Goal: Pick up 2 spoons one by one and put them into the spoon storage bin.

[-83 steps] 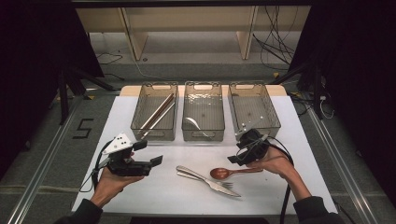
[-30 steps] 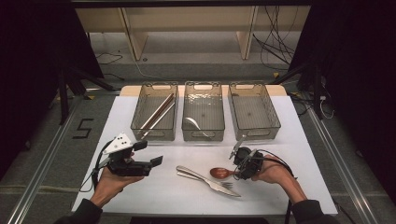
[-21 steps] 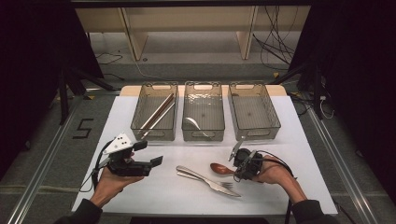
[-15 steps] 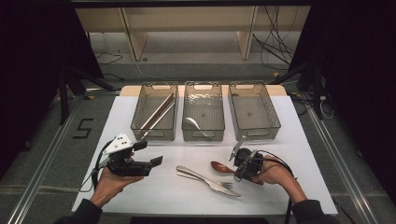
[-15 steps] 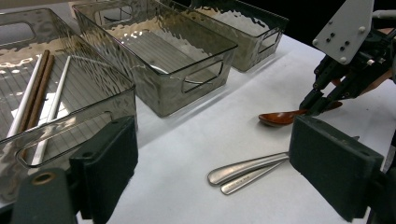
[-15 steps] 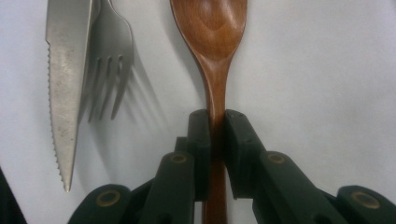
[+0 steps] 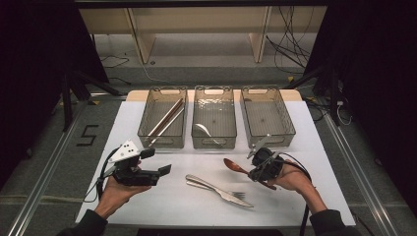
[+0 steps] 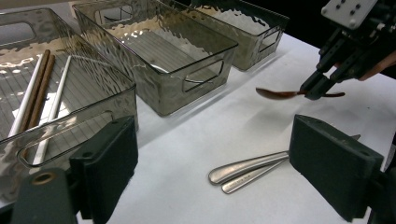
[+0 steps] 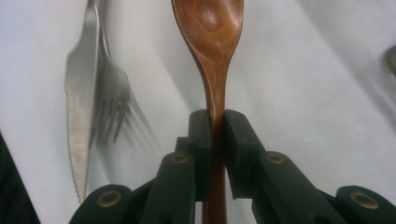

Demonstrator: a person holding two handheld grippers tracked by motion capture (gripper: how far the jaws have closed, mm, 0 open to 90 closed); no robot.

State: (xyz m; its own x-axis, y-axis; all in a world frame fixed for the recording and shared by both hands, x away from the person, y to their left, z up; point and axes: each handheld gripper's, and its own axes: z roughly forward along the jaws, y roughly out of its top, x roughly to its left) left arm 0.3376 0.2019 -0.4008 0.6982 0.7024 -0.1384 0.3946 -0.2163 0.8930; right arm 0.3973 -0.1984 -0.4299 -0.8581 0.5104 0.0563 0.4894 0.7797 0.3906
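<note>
A brown wooden spoon [image 7: 232,165] hangs just over the white table, bowl pointing left. My right gripper [image 7: 256,172] is shut on its handle; the jaws have just been closing, and in the right gripper view the pads [image 9: 201,135] press both sides of the spoon [image 9: 211,28]. The left gripper view has the right gripper [image 8: 318,88] holding the spoon [image 8: 276,94] level. My left gripper [image 7: 156,161] stands open at the left with nothing between its fingers [image 8: 219,140]. A steel knife [image 9: 77,107] and fork [image 9: 110,93] lie together on the table [image 7: 219,190].
Three clear smoked trays stand in a row at the back. The left tray [image 7: 162,146] holds chopsticks [image 7: 164,118], the middle tray [image 7: 214,146] a metal spoon [image 7: 203,131], and the right tray [image 7: 291,124] is bare. The white mat [image 7: 314,162] ends near the right hand.
The right gripper came down from beside the right tray onto the wooden spoon, shut on its handle and raised it slightly off the table. The left gripper stayed where it was.
</note>
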